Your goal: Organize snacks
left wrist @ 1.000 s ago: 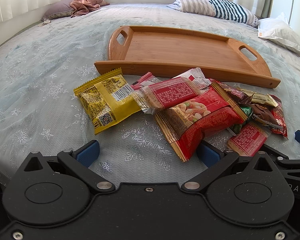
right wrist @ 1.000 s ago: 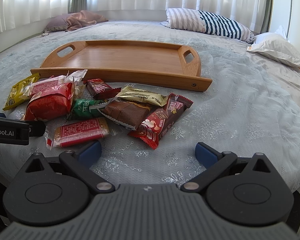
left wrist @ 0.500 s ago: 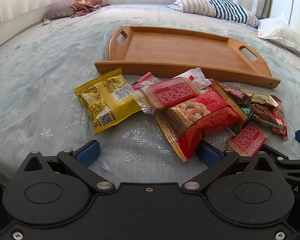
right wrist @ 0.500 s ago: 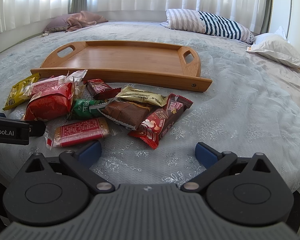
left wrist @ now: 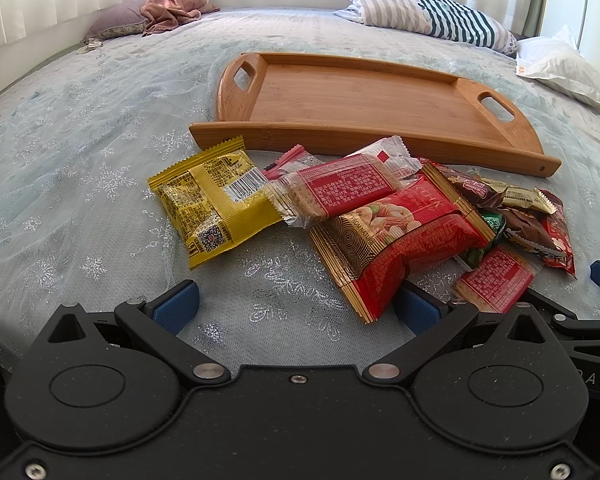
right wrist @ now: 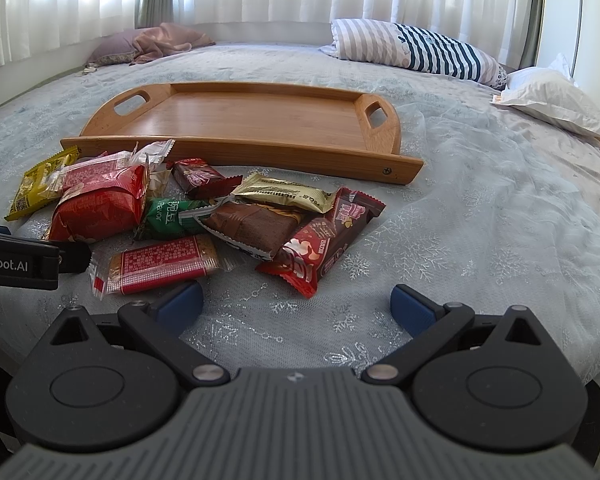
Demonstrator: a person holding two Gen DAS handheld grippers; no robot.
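Now, line by line:

Left gripper (left wrist: 296,306): at the bottom of the left wrist view, jaws spread wide with nothing between them; its right blue pad sits just beside the corner of the big red packet.

Right gripper (right wrist: 296,300): at the bottom of the right wrist view, jaws spread wide and holding nothing, bare bedspread between the blue pads.

Snack pile: heaped on the bedspread (right wrist: 480,220) in the middle of both views, just in front of the tray's near rim.

Yellow packet (left wrist: 214,200): left end of the pile, lying flat, barcode side up.

Big red packet (left wrist: 396,240): centre of the left wrist view, partly under a clear-wrapped red bar (left wrist: 340,192).

Small red-label bar (right wrist: 160,266): lower left of the right wrist view, nearest the right gripper's left pad.

Green packet (right wrist: 168,218): middle of the pile, half covered by a brown bar (right wrist: 252,224).

Gold bar (right wrist: 284,196): rests across the top of the brown bar.

Dark red packet (right wrist: 328,240): right end of the pile, angled toward the lower centre.

Tray (right wrist: 240,146): wooden, with two cut-out handles, in the upper centre, nothing on it.

Pillows: a striped one (right wrist: 420,50) in the upper right, a white one (right wrist: 552,100) at the right edge.
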